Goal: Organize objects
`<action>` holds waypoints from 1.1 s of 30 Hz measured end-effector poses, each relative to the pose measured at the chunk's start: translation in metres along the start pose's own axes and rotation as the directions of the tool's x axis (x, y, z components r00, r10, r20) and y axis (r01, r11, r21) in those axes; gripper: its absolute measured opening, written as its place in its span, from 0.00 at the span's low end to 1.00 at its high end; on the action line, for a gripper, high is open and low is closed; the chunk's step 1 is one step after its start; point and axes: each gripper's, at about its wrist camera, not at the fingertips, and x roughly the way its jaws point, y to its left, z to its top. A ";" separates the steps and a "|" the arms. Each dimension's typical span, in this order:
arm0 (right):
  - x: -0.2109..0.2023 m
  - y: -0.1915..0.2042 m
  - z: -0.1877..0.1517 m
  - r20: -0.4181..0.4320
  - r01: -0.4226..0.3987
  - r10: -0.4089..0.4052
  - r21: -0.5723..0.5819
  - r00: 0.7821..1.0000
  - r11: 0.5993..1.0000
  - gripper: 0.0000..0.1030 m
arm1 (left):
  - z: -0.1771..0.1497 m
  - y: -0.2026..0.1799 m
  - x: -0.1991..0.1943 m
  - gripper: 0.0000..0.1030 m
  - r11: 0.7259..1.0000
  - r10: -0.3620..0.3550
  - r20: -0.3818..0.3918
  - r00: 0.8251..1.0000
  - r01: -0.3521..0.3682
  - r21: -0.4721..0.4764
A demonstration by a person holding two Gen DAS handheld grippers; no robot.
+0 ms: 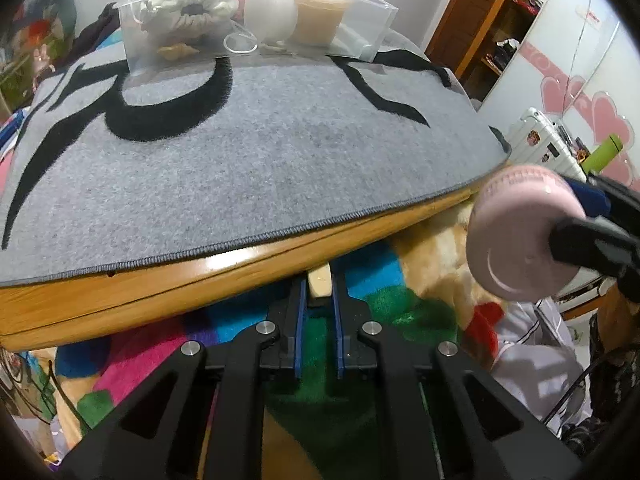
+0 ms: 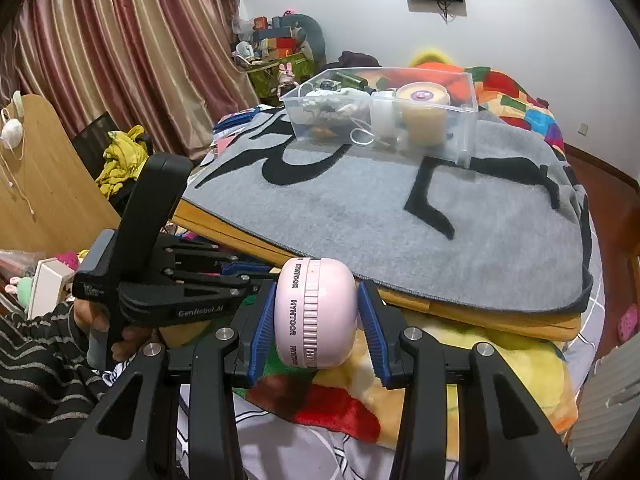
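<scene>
My right gripper [image 2: 316, 320] is shut on a pink round device [image 2: 314, 318], held in front of the board's near edge; it also shows in the left wrist view [image 1: 520, 236]. My left gripper [image 1: 319, 292] is shut on a small cream-coloured block [image 1: 320, 284], just below the board's wooden edge; the left gripper also shows in the right wrist view [image 2: 256, 272]. A clear plastic box [image 1: 256, 16] stands at the far side of the grey mat [image 1: 240, 152]. It holds a white scrunchie [image 1: 192, 8], a white egg-shaped thing [image 1: 272, 10] and a beige tub [image 1: 320, 10]. The box also shows in the right wrist view [image 2: 384, 116].
The grey mat with black lettering covers a wooden board [image 1: 160, 292] resting on a bed with a colourful blanket [image 1: 360, 300]. A white suitcase [image 1: 548, 148] and a wardrobe [image 1: 488, 32] stand to the right. Curtains [image 2: 120, 40] and cluttered shelves [image 2: 280, 52] are at the far left.
</scene>
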 end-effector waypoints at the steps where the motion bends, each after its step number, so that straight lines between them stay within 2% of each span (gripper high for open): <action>1: 0.000 0.000 0.001 0.005 -0.002 0.002 -0.001 1.000 1.000 0.37 | -0.001 -0.001 0.000 0.10 1.000 0.004 0.000 1.000 -0.004 0.006; 7: 0.001 -0.001 0.006 0.019 -0.003 0.003 -0.001 1.000 1.000 0.37 | -0.005 -0.003 -0.009 0.08 1.000 -0.011 0.005 1.000 0.011 0.023; 8: 0.001 -0.002 0.007 0.020 -0.003 0.003 0.000 1.000 1.000 0.37 | -0.006 -0.003 -0.013 0.00 0.999 -0.030 0.007 1.000 0.030 0.025; 9: 0.002 -0.002 0.008 0.021 -0.003 0.003 0.001 1.000 1.000 0.37 | -0.007 -0.004 -0.018 0.00 0.997 -0.070 0.011 0.997 0.070 0.024; 10: 0.002 -0.002 0.009 0.022 -0.003 0.003 0.001 1.000 1.000 0.37 | -0.007 -0.006 -0.025 0.00 0.997 -0.076 0.027 0.997 0.075 0.028; 12: 0.003 -0.002 0.010 0.022 -0.002 0.002 0.001 1.000 1.000 0.37 | -0.006 -0.009 -0.032 0.00 0.998 -0.026 0.056 0.998 0.023 0.054; 15: 0.005 -0.003 0.012 0.018 -0.004 0.004 0.001 1.000 1.000 0.37 | -0.006 0.001 -0.022 0.00 0.999 -0.028 0.005 1.000 0.028 0.019; 18: 0.006 -0.004 0.013 0.016 -0.004 0.004 0.005 1.000 1.000 0.37 | -0.007 0.007 -0.010 0.04 1.000 -0.023 -0.029 0.999 0.022 -0.009; 22: 0.006 -0.006 0.012 0.008 -0.001 0.001 0.010 1.000 1.000 0.37 | -0.004 0.006 -0.007 0.36 1.000 -0.028 -0.022 0.999 0.028 -0.007; 23: 0.006 -0.007 0.012 0.005 -0.001 0.001 0.011 1.000 1.000 0.37 | -0.003 0.004 -0.007 0.40 1.000 -0.024 -0.016 1.000 0.024 0.000; 31: 0.008 -0.013 0.011 0.003 0.003 -0.003 0.027 1.000 1.000 0.37 | 0.010 0.000 0.012 0.41 1.000 -0.011 -0.042 0.999 0.012 0.008; 33: 0.008 -0.014 0.011 0.006 0.000 0.000 0.027 1.000 1.000 0.37 | 0.012 0.000 0.017 0.32 1.000 -0.013 -0.045 0.999 0.013 -0.001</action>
